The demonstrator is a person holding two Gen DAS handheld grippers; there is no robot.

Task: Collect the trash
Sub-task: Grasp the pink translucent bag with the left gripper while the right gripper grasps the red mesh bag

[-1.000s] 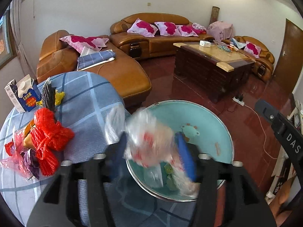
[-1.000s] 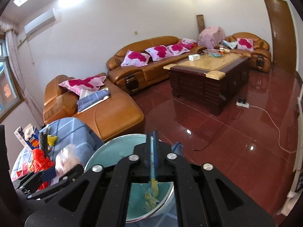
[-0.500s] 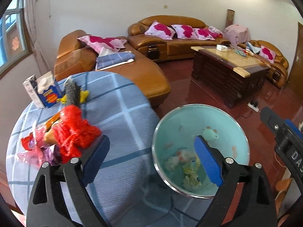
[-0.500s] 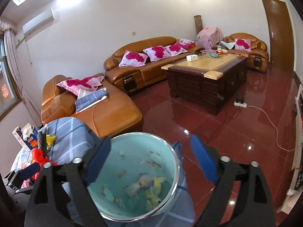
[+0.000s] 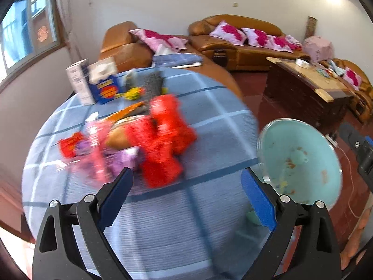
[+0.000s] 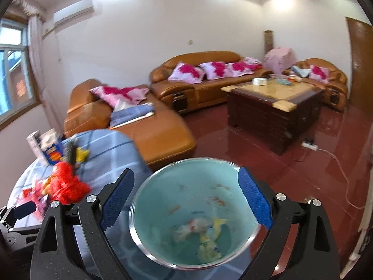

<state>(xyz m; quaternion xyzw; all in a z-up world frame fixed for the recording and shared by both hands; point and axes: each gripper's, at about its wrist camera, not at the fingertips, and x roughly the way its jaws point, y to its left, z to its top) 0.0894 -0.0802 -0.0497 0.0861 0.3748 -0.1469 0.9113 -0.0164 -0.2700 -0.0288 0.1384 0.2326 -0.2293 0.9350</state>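
- Living room with tan leather sofa (image 5: 233,37) behind round table (image 5: 209,135) in blue checked cloth.
- Left wrist view: left gripper (image 5: 186,196) released, jaws having just swung wide, nothing between them; aimed down at blurred trash pile (image 5: 139,140) of red netting and pink and purple wrappers near table middle.
- Best done by straddling red netting (image 5: 167,140) squarely, lowering until blue pads flank it, then clenching on a thick fold rather than a loose strand.
- Teal bin (image 5: 300,161) just beside table edge at right.
- Right wrist view: right gripper (image 6: 186,196) also just opened, jaws wide and empty above bin (image 6: 163,200).
- Holds crumpled wrappers (image 6: 202,235), white, red and yellow, at its bottom; mostly unfilled.
- Carton (image 6: 50,149) upright at far table edge.
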